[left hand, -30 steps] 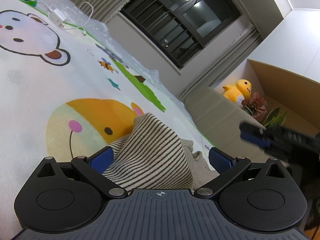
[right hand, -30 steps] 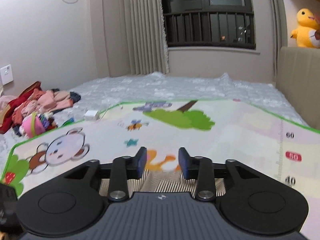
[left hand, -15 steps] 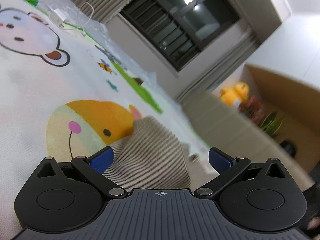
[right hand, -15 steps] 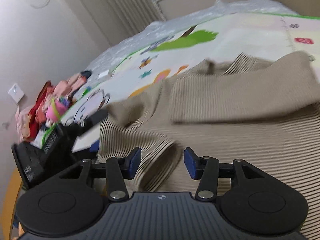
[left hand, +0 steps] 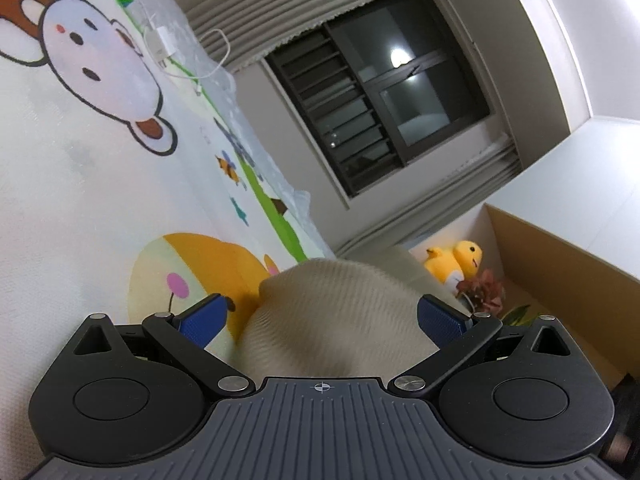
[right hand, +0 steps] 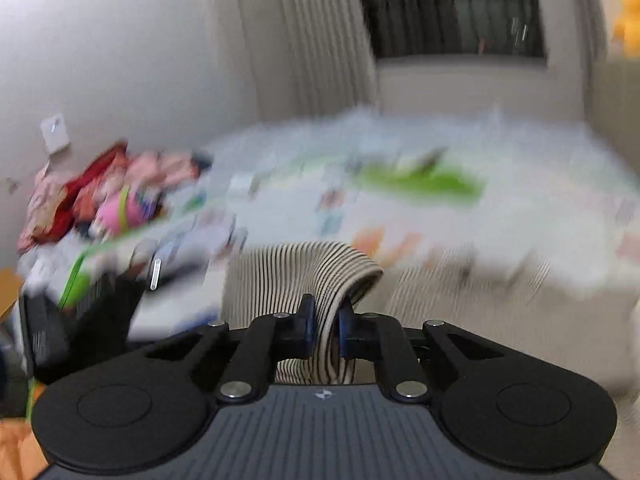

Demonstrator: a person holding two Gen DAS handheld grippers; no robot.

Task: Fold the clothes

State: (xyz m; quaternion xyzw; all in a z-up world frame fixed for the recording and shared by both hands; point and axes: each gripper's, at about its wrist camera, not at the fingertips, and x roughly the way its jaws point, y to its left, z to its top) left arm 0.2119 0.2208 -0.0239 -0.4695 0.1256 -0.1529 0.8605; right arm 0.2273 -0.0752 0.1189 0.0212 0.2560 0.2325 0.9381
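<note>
Right gripper (right hand: 325, 322): jaws clamped on a fold of the striped beige knit top (right hand: 280, 276), fabric arching up and over between the pads; rest of the garment spread on the cartoon play mat (right hand: 400, 208), heavily blurred. Left gripper (left hand: 320, 318): jaws wide apart, gripping nothing; a blurred hump of the same top (left hand: 340, 312) bulging between the blue pads (left hand: 202, 320), not visibly touching either. Heap of pink and red clothes (right hand: 104, 196) at far left edge of the mat.
</note>
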